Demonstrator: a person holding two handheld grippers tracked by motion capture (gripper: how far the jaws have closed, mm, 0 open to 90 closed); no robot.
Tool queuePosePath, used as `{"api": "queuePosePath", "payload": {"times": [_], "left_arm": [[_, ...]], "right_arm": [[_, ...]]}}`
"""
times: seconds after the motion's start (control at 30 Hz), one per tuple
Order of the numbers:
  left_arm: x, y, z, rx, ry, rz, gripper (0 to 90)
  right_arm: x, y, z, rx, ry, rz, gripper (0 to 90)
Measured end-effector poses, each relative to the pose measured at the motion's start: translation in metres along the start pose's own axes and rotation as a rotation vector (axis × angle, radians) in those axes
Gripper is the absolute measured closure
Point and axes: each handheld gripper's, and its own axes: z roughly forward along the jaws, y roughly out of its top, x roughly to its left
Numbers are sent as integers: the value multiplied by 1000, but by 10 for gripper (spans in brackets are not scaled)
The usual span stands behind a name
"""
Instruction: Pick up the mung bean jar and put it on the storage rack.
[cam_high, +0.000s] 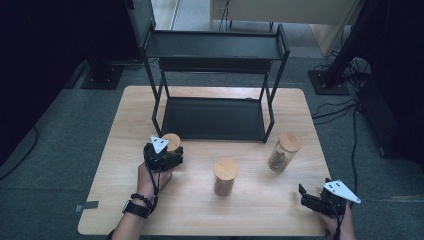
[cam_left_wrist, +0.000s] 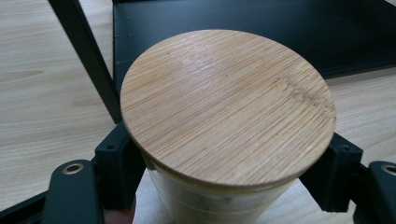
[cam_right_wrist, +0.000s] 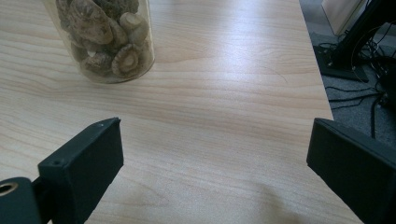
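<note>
A glass jar with a round bamboo lid (cam_left_wrist: 229, 102) sits between the jaws of my left gripper (cam_left_wrist: 226, 184), which press its sides just below the lid. In the high view this jar (cam_high: 172, 140) stands by the front left leg of a black two-tier rack (cam_high: 215, 120), with my left gripper (cam_high: 170, 150) shut on it. I cannot tell whether it rests on the table. My right gripper (cam_high: 315, 190) stands open near the table's front right corner; its jaws (cam_right_wrist: 219, 149) are wide apart over bare wood. A mushroom jar (cam_right_wrist: 109, 42) stands ahead of it.
A second bamboo-lidded jar (cam_high: 225, 175) stands mid-table. The mushroom jar (cam_high: 284, 152) is right of it, near the rack's front right leg. The rack's lower shelf (cam_left_wrist: 261, 32) lies just behind the held jar. Cables and stands crowd the floor (cam_right_wrist: 359, 60) at right.
</note>
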Motion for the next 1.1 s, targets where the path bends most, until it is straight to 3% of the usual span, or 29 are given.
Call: {"api": "queuePosePath", "payload": {"times": [0.87,1.1], "left_arm": [[-14,27,19,-6,-13,10,256],[-10,40,23,-9,1,-6,256]], "right_arm": [[-1,0,0,2,14,3,36],[-1,0,0,2,17,5,36]]}}
